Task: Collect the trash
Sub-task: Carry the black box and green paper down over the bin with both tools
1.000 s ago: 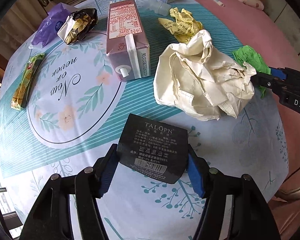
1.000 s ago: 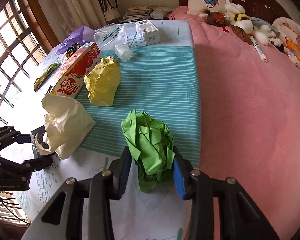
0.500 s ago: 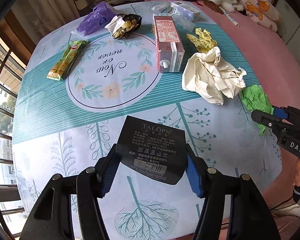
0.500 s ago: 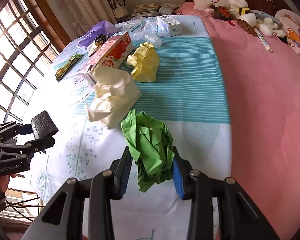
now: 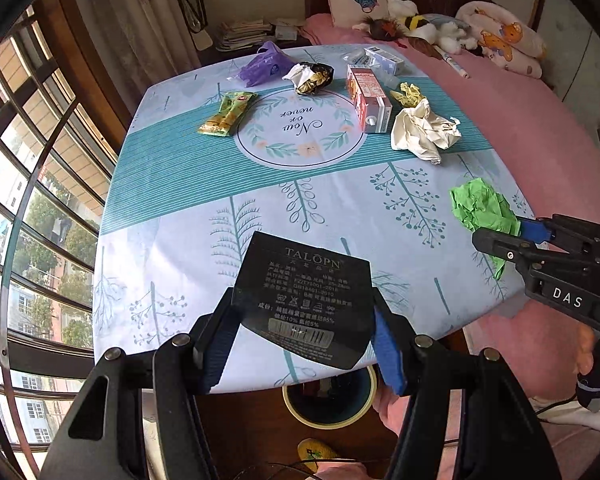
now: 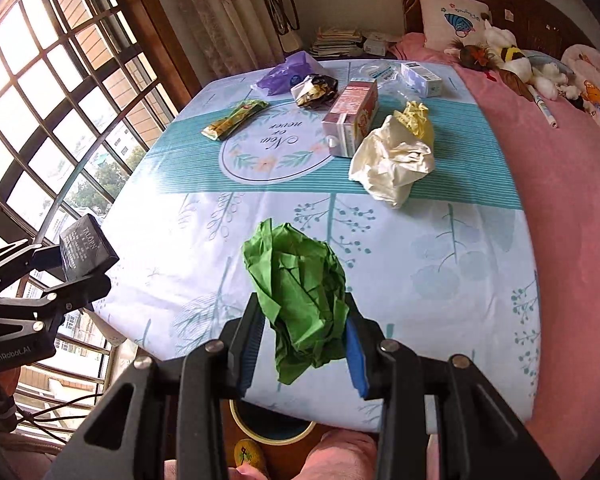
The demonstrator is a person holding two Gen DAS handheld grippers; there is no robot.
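My left gripper (image 5: 304,344) is shut on a black TALOPN packet (image 5: 304,292) and holds it above the table's near edge. My right gripper (image 6: 304,348) is shut on a crumpled green paper (image 6: 300,296), also raised over the near edge. The green paper also shows in the left wrist view (image 5: 482,206), and the black packet in the right wrist view (image 6: 86,248). A round bin (image 5: 328,404) with a yellowish rim stands on the floor below the table edge; it also shows in the right wrist view (image 6: 272,430).
On the tablecloth (image 5: 220,208) lie a cream crumpled paper (image 5: 420,132), a yellow crumpled paper (image 5: 410,94), a pink carton (image 5: 368,98), a dark foil wrapper (image 5: 310,76), a purple bag (image 5: 264,66), a green snack wrapper (image 5: 228,114) and a white box (image 5: 384,58). A pink bed (image 5: 520,112) lies to the right, window bars to the left.
Both grippers have pulled back and up from the table's middle toward its near edge, each still holding its item. The bin below has come into view.
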